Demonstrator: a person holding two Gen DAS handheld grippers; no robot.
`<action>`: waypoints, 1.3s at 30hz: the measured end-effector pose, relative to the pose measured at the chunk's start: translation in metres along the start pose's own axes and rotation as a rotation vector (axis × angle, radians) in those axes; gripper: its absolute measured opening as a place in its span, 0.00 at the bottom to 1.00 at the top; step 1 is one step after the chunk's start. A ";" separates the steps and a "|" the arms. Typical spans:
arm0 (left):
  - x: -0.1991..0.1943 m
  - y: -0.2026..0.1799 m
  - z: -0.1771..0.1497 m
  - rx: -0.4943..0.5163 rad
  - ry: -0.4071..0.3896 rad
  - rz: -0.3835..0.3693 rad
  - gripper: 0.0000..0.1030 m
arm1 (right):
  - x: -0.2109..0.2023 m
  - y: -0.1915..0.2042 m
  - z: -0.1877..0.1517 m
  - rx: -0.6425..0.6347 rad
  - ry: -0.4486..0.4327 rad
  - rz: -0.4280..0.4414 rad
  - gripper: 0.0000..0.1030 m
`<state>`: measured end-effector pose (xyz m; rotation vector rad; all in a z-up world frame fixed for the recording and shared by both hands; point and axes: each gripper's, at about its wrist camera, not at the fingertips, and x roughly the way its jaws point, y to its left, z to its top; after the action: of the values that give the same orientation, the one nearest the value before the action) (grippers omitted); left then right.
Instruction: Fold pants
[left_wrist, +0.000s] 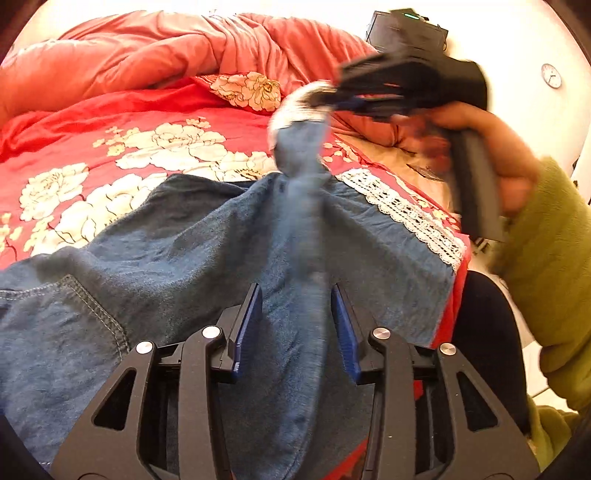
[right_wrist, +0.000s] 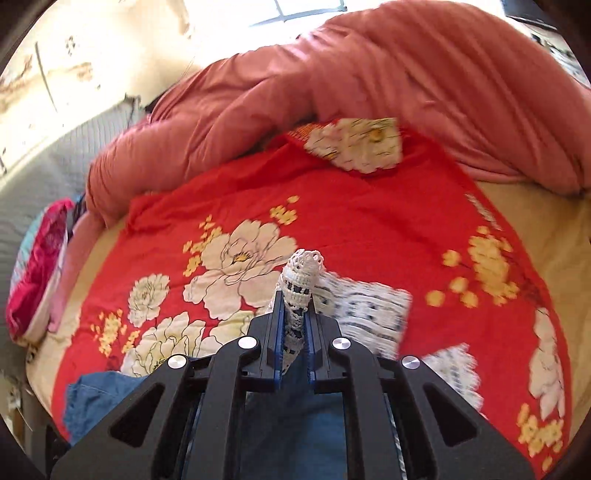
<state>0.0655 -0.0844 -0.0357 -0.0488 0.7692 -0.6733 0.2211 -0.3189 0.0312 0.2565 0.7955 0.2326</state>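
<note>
Blue denim pants (left_wrist: 177, 236) with white lace cuffs lie on a red flowered bedspread (left_wrist: 110, 129). My right gripper (left_wrist: 328, 99) is shut on one lace cuff (right_wrist: 301, 284) and holds that leg lifted above the bed; the leg hangs down blurred towards my left gripper. In the right wrist view the cuff sticks up between the closed blue pads of my right gripper (right_wrist: 295, 328). My left gripper (left_wrist: 297, 295) is open just above the denim, its pads on either side of the raised leg. The other lace cuff (left_wrist: 402, 214) lies flat near the bed's right edge.
A rumpled salmon-pink duvet (left_wrist: 155, 48) is piled at the back of the bed. A pink and red bundle (right_wrist: 40, 266) lies at the bed's far left. A black box (left_wrist: 406, 29) stands beyond the bed. The person's green sleeve (left_wrist: 546, 266) is at the right.
</note>
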 end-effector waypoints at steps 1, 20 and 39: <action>0.002 0.001 0.000 0.009 0.000 0.009 0.28 | -0.013 -0.010 -0.004 0.030 -0.010 0.013 0.08; 0.001 -0.004 0.003 0.085 -0.020 -0.001 0.02 | -0.083 -0.099 -0.121 0.293 0.012 0.050 0.14; -0.033 -0.038 -0.004 0.240 -0.027 -0.023 0.01 | -0.122 -0.116 -0.143 0.305 0.035 0.054 0.11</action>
<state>0.0251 -0.0943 -0.0079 0.1523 0.6586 -0.7812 0.0466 -0.4457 -0.0192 0.5626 0.8584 0.1658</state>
